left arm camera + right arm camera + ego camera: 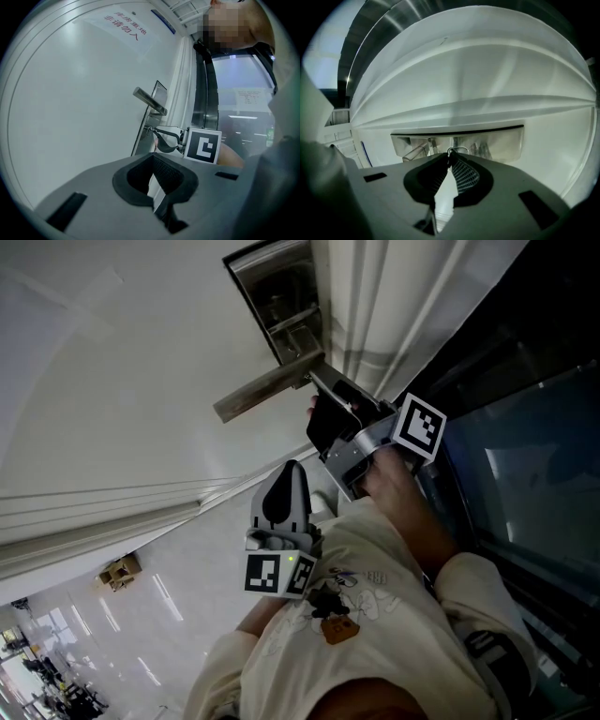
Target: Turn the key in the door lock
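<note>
The right claw (451, 158) pinches the key (457, 150), seated in the lock plate (501, 144) by the edge of the door (464, 70). Insertion and grasp are done and the turn seems unfinished (left claw (151, 161) pressed together, empty, idle).

The door (112, 381) is viewed steeply from above in the head view. Its lock plate (281, 306) is shared: seen close in the right gripper view, farther off in the left gripper view.
</note>
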`<state>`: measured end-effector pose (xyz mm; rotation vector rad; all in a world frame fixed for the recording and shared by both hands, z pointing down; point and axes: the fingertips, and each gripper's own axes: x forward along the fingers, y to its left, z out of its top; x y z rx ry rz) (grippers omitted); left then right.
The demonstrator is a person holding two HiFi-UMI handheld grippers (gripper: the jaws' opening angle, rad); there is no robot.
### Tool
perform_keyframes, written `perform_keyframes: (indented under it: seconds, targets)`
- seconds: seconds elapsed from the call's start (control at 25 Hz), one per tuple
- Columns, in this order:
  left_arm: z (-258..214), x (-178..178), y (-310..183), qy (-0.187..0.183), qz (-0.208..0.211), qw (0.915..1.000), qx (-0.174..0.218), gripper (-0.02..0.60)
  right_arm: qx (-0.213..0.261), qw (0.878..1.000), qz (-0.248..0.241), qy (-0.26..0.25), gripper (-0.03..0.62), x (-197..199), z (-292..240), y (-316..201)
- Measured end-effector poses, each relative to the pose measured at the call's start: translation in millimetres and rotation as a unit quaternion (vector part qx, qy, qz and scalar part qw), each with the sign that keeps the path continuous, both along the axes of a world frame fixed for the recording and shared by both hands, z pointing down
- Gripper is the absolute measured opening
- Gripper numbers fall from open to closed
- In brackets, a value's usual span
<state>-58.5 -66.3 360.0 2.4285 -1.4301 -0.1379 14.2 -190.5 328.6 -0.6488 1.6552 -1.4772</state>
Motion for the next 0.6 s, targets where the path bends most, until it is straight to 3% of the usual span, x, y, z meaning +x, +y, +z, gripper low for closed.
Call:
perform_keyframes:
  seconds: [0.24, 0.4, 0.44, 0.52, 0.6]
  targets:
    - [-0.8, -0.2, -2.2, -0.002, -0.001, 1.0000, 0.002, 0.003, -0.022, 0.999, -0.011, -0.048, 0.029, -1.1, 1.1, -0.9]
    - [-1.5, 1.8, -3.6, -0.003, 0.001, 1.0000, 0.004, 0.003, -0.010, 0.999, -0.007, -0.036, 0.031, -1.2, -0.5, -2.3]
    - [-1.8, 2.2, -3.9, -0.004, 0.002, 1.0000, 0.004, 0.003, -0.003, 1.000, -0.005, -0.029, 0.042, -1.4, -1.3, -2.8]
    - [-2.5, 1.9, -4.8, -0.004, 0.003, 1.0000, 0.005, 0.003, 0.004, 1.000, -0.010, -0.025, 0.125, -2.8, -2.8, -2.3]
    - [-3.3, 0.3, -5.9, -0.003, 0.001, 1.0000, 0.006, 0.003, 0.005, 1.000, -0.015, -0.021, 0.132, -3.4, -2.0, 1.1]
